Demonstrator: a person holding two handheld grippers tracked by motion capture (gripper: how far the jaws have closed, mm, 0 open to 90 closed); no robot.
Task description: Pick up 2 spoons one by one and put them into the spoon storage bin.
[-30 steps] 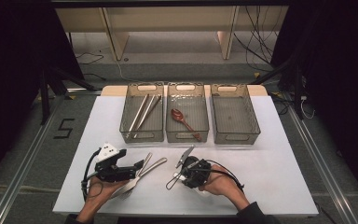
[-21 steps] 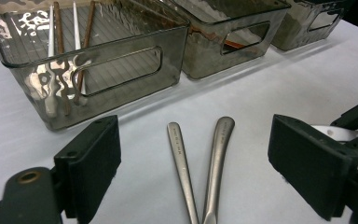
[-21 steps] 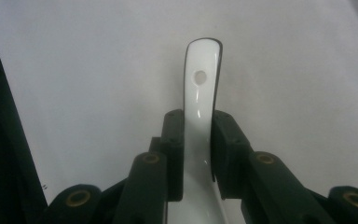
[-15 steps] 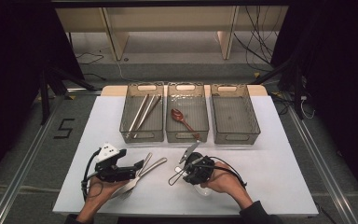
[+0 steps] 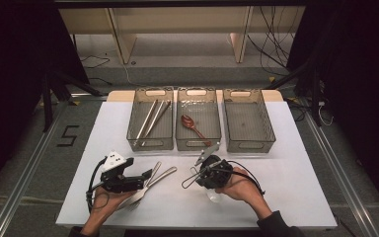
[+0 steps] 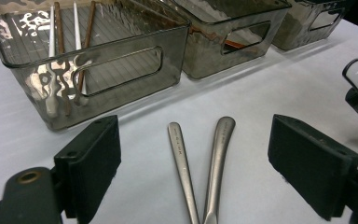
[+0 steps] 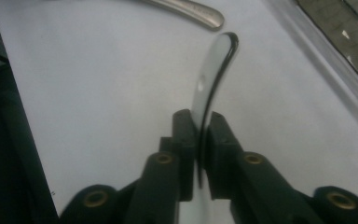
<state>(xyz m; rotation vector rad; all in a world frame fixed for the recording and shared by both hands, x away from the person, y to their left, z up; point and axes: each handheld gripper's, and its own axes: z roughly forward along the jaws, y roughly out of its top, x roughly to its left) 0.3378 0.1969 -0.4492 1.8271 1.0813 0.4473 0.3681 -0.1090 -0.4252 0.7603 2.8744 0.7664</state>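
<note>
Right now the right gripper (image 7: 198, 135) is clamping a shiny white-bowled spoon with a flat handle (image 7: 214, 70); its jaws have just been closing, and the handle is pinched between the black pads, edge-on and pointing away from the camera. In the high view that gripper (image 5: 197, 173) is sitting on the white tabletop (image 5: 286, 168), in front of the three smoky transparent plastic bins (image 5: 199, 123). The left gripper (image 6: 193, 172) is resting with its jaws spread wide, straddling two brushed-steel cutlery handles (image 6: 200, 158) that are lying on the table, touching neither.

Judging by the chopsticks (image 5: 150, 118) in the left bin and the brown wooden spoon (image 5: 193, 126) in the middle one, sorting is under way, and the pick-up step looks finished. Next, the spoon probably needs lifting clear and carrying over the middle bin's rim before release.
</note>
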